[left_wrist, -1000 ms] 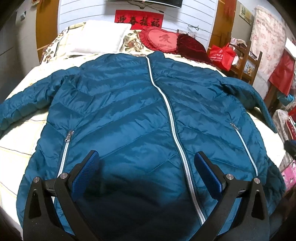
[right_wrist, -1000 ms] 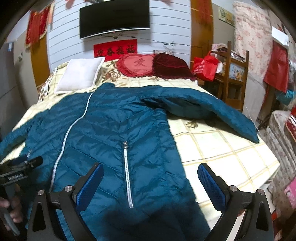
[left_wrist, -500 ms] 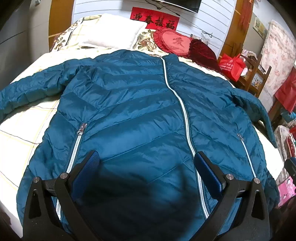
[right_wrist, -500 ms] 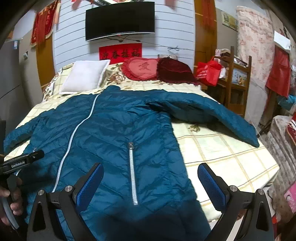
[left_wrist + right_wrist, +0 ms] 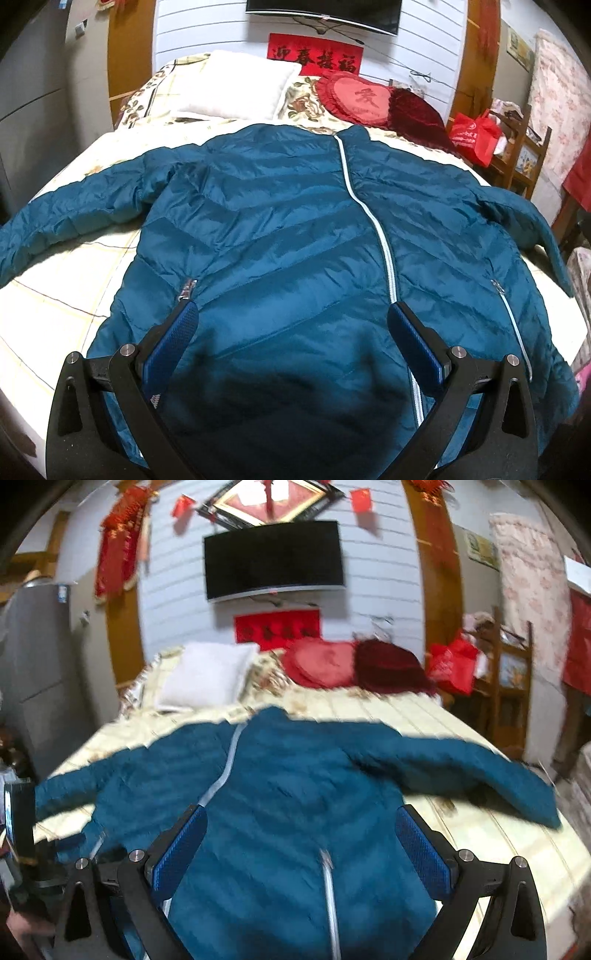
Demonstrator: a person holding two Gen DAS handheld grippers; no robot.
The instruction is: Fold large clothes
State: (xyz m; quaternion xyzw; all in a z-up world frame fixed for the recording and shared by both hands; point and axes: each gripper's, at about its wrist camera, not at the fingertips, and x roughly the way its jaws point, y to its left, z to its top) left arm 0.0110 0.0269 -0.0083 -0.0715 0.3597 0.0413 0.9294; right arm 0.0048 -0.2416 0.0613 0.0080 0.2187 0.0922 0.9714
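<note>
A teal quilted puffer jacket [image 5: 280, 229] lies front up and zipped on the bed [image 5: 62, 295], collar toward the pillows, both sleeves spread outward. It also shows, blurred, in the right wrist view [image 5: 295, 794]. My left gripper [image 5: 291, 332] is open and empty, hovering over the jacket's lower hem near the central zipper [image 5: 373, 221]. My right gripper [image 5: 301, 845] is open and empty above the hem on the jacket's right half, by a pocket zipper [image 5: 328, 886]. The left gripper's body [image 5: 22, 834] shows at the right wrist view's left edge.
A white pillow [image 5: 236, 85], a red heart cushion [image 5: 354, 98] and a dark red cushion [image 5: 413, 114] lie at the bed's head. A red bag [image 5: 474, 136] sits on a wooden shelf [image 5: 517, 155] to the right. A TV [image 5: 273, 559] hangs on the wall.
Both grippers have pulled back and tilted up, so more of the room and wall shows. The right wrist view is motion blurred. The jacket has not moved; both grippers stay open.
</note>
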